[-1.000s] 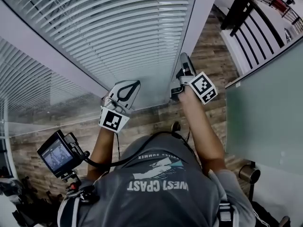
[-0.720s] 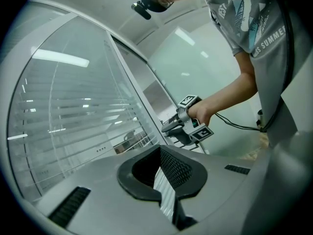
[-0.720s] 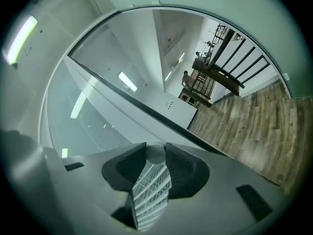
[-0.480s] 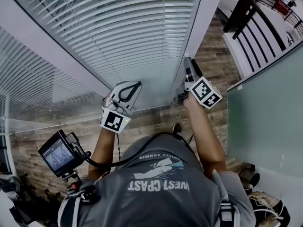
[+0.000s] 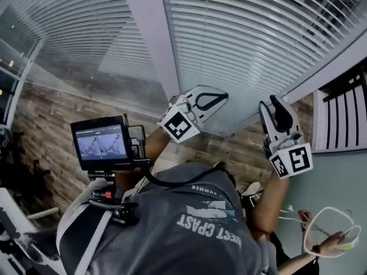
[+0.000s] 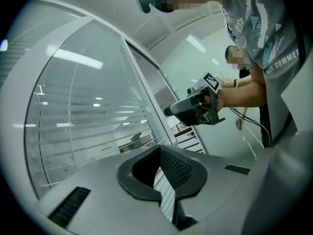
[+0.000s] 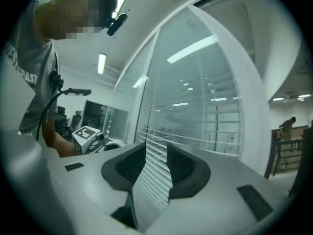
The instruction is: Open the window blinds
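Window blinds [image 5: 258,39] lowered | left tool [image 5: 219,98] parted, empty | right tool [image 5: 270,105] parted, empty

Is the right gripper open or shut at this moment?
Open. In the right gripper view, the grey right gripper has its dark jaws apart, and only the white slatted window blinds show through the gap.

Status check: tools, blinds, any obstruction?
Left tool open, empty. Right tool open, empty. Blinds down, neither tool touching. Nothing seen in the way.
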